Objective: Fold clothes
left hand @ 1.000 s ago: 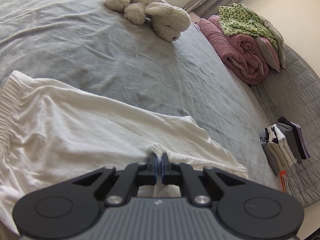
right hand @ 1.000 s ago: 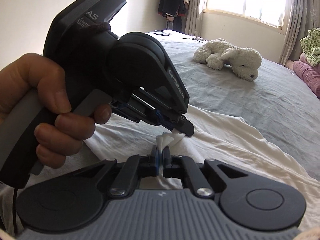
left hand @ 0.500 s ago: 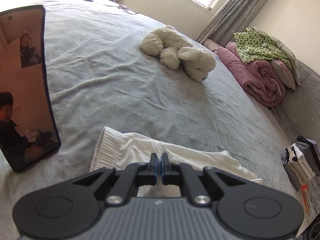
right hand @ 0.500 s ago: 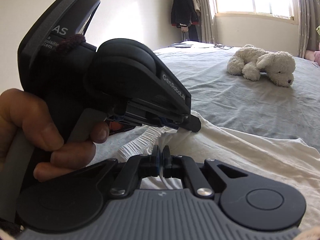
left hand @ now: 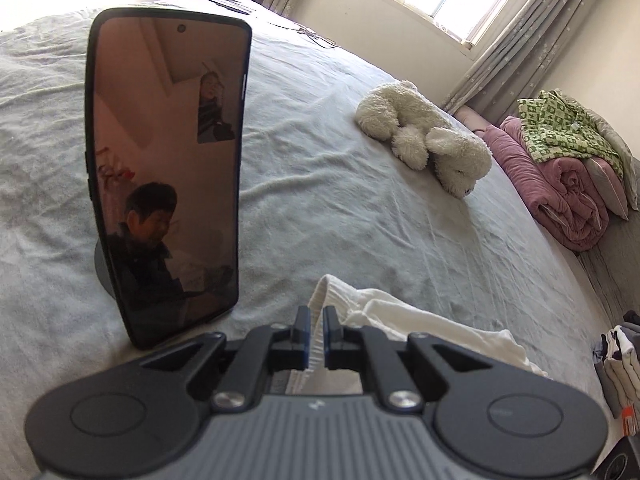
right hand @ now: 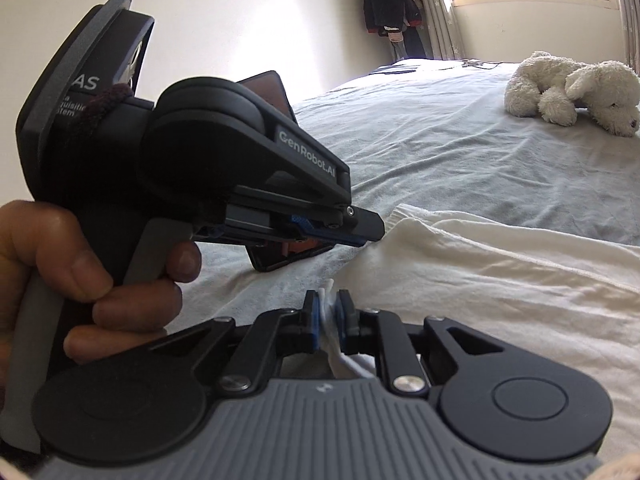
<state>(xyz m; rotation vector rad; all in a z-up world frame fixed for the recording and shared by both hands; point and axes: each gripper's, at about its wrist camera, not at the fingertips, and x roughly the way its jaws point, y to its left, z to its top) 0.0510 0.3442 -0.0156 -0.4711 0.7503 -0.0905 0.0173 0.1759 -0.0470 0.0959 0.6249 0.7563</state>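
White garment (left hand: 420, 320), crumpled, ribbed hem clenched in left gripper (left hand: 316, 318) jaws, right gripper (right hand: 329, 304) jaws opening around it.

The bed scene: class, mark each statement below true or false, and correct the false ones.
1. A white plush toy dog lies on the grey bedsheet. True.
2. The black smartphone lies flat. False: it stands upright.
3. The left hand-held gripper pinches the white ribbed-hem garment. True.
4. The green patterned cloth lies under the pink quilt. False: it lies on top.
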